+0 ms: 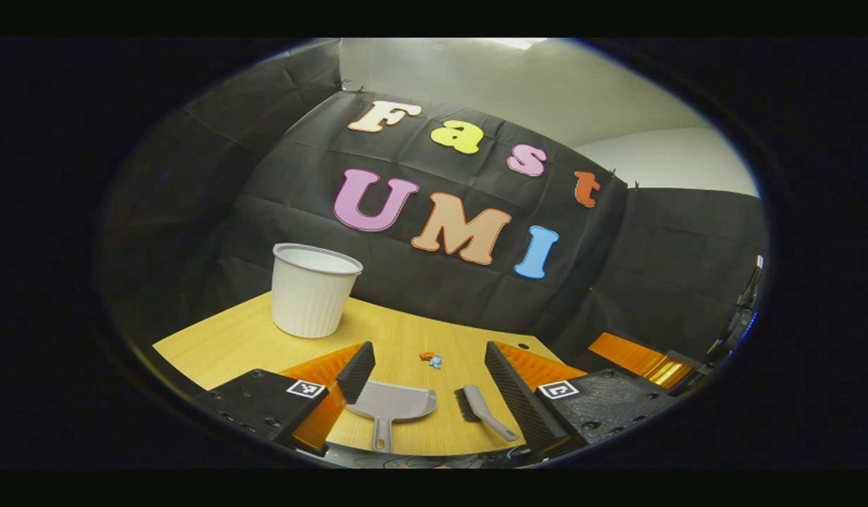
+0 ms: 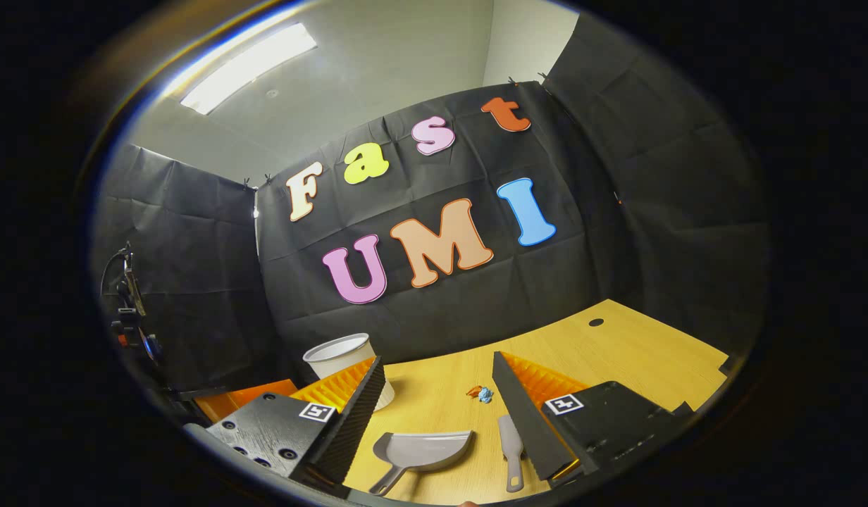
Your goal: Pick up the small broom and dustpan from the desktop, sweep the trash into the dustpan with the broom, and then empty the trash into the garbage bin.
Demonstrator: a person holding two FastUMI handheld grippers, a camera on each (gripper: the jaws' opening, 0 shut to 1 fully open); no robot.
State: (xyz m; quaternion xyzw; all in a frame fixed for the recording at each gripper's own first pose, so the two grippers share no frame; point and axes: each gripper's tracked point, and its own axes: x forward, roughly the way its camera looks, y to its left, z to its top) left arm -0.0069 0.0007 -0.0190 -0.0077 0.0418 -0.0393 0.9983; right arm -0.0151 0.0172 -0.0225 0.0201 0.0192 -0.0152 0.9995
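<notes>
Grey dustpan and small broom lie untouched side by side on the wooden desktop, so both spread grippers, left gripper and right gripper, should descend squarely over their handles before closing.

both views high above desk, facing wall, sharing dustpan.

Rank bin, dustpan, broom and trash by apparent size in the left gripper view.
1. bin, clearly largest, though farthest back.
2. dustpan.
3. broom, narrower than the dustpan; part sits by the gripper finger, so this gap is less sure.
4. trash, smallest by far.
</notes>
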